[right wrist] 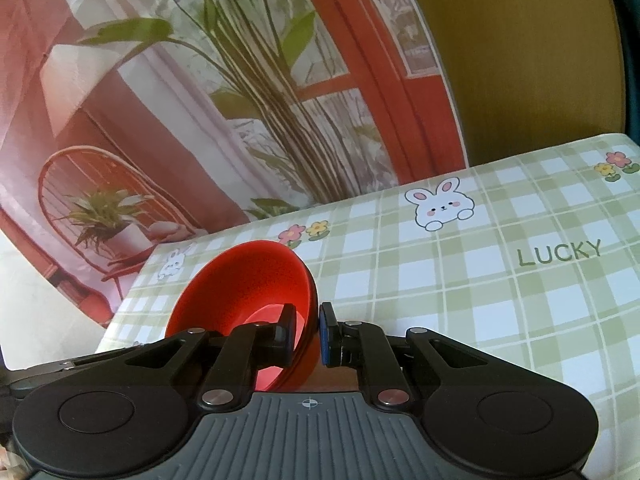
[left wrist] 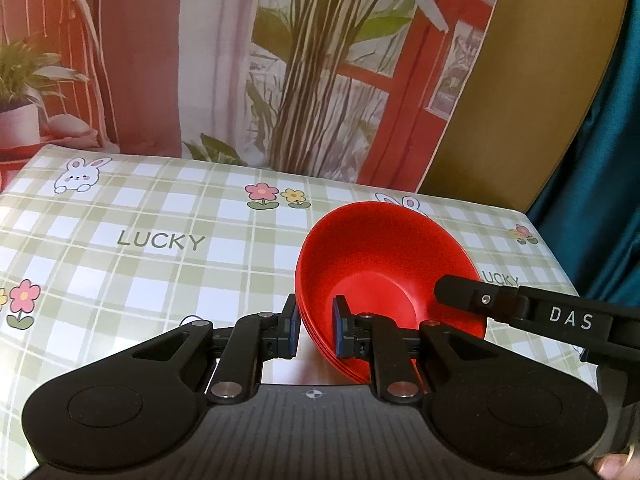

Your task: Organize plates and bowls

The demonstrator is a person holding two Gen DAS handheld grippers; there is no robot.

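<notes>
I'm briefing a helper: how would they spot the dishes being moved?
Find the green checked tablecloth printed with bunnies and LUCKY. Over it sits a tilted stack of red bowls, rims pinched on opposite sides by both tongs. It's the only solid red tableware there.

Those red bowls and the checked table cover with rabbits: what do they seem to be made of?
The stack of red bowls looks like matte plastic, perhaps melamine: even colour, thin rims, only soft highlights. The green-and-white checked table cover looks like printed vinyl or oilcloth: smooth, faintly glossy, with no weave visible. Neither can be told for certain.
</notes>
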